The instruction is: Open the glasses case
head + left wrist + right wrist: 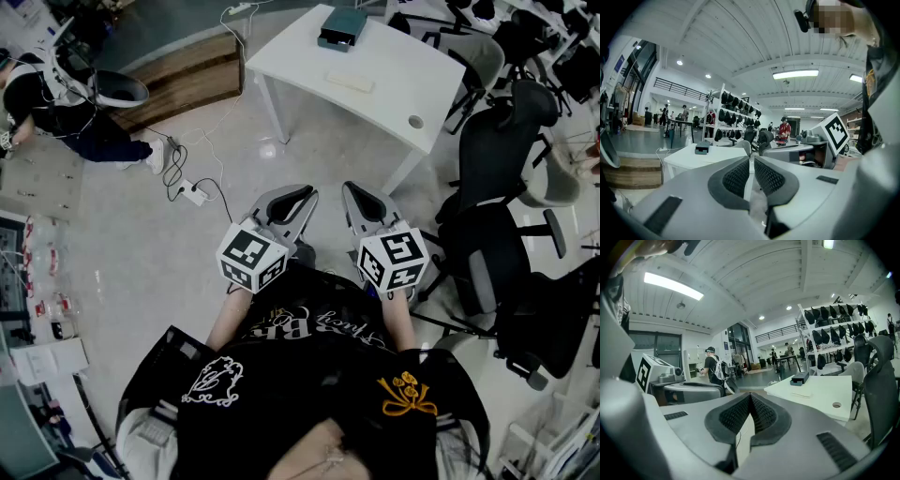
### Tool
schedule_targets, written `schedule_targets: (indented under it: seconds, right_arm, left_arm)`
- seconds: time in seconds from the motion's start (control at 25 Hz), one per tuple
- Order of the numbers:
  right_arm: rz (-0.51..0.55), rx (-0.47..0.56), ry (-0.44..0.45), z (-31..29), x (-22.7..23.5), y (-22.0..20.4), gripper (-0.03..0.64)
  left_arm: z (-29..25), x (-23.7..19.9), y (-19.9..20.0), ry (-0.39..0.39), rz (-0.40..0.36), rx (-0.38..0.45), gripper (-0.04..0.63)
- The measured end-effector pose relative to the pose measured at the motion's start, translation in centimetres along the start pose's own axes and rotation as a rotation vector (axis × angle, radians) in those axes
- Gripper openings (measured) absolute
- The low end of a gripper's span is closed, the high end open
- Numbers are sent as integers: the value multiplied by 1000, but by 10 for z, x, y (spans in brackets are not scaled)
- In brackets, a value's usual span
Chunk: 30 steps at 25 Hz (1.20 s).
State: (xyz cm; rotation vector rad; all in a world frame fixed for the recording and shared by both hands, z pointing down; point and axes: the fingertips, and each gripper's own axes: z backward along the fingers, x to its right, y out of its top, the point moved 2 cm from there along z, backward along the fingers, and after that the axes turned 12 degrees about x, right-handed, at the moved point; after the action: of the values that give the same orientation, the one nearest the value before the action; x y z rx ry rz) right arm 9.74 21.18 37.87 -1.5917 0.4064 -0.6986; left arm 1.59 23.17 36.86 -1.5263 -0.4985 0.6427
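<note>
A white table (394,70) stands a few steps ahead of me. On it lie a dark box-like case (342,26) at the far end and a flat white oblong (350,82) nearer me. I cannot tell from here which one is the glasses case. Both grippers are held at waist height, well short of the table. The left gripper (307,195) has only a thin slit between its pads (738,178) and holds nothing. The right gripper (350,190) is shut and empty, its tips touching (750,395). In the right gripper view the dark case (800,378) and the white oblong (802,392) show beyond the jaws.
Black office chairs (497,187) crowd the right side, close to the table's corner. A power strip with cables (192,192) lies on the floor at the left, before a wooden step (178,80). A person (56,103) crouches at the far left. Racks of helmets (834,319) stand behind the table.
</note>
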Motion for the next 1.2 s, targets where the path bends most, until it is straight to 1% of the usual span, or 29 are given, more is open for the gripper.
schedule_targets:
  seconds: [0.24, 0.44, 0.6, 0.84, 1.04, 1.2]
  right_arm:
    - [-27, 2, -8, -1, 5, 3, 12]
    - [-110, 37, -13, -3, 8, 1, 14]
    - [-144, 22, 0, -9, 8, -5, 14]
    - [-164, -5, 30, -18, 5, -12, 14]
    - [-169, -15, 24, -29, 18, -16, 14]
    - [-185, -26, 9, -47, 28, -23, 14]
  left_arm:
    - [-4, 0, 2, 0, 2, 0, 41]
    - [-2, -4, 1, 14, 5, -2, 41]
    - [3, -11, -3, 40, 10, -14, 41]
    - [5, -21, -4, 82, 10, -34, 41]
    - [-4, -26, -9, 81, 11, -55, 41]
    - [-13, -45, -15, 78, 19, -77, 41]
